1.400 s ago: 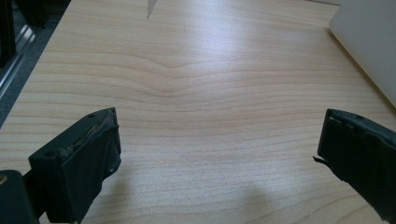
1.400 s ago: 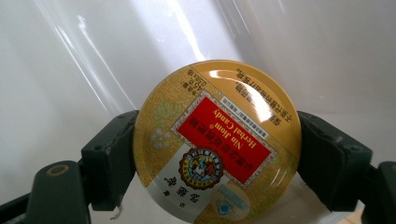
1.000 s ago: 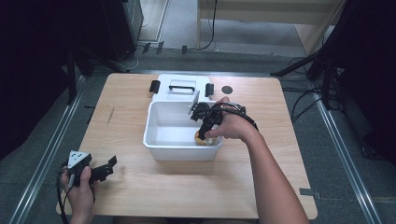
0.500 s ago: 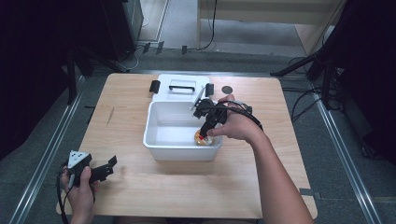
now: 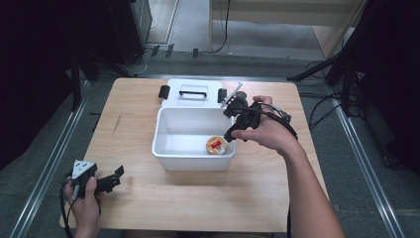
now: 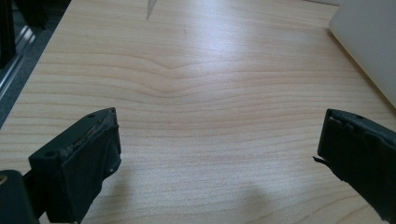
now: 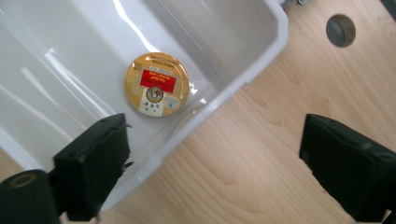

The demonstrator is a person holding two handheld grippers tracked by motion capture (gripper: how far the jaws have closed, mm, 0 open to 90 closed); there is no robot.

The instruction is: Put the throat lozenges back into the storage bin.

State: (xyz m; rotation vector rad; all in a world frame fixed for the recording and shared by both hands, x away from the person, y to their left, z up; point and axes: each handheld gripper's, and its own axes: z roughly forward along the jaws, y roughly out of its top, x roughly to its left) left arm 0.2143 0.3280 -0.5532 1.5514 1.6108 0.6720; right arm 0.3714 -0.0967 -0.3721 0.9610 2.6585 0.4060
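Observation:
A white plastic bin (image 5: 190, 161) stands mid-table. On its floor, near the front right corner, lies a round yellow tin (image 5: 217, 145) with a red label, also seen from above as the tin (image 7: 156, 84). My right gripper (image 5: 232, 124) hovers over the bin's right rim (image 7: 243, 79), open and holding nothing. In the right gripper view (image 7: 215, 163) one jaw is over the bin and the other over the table. My left gripper (image 5: 111, 179) rests at the front left of the table, apart from the bin. Its jaws stand wide open over bare wood (image 6: 219, 158).
The bin's white lid (image 5: 190, 91) with a black handle lies just behind it. A round cable hole (image 7: 341, 30) is in the tabletop to the right of the lid. A bin wall (image 6: 369, 42) shows at the right of the left gripper view.
My right gripper has let go of the yellow tin, and has risen out of the bin and back to the right. The tin now lies free on the bin floor. The left gripper stayed still.

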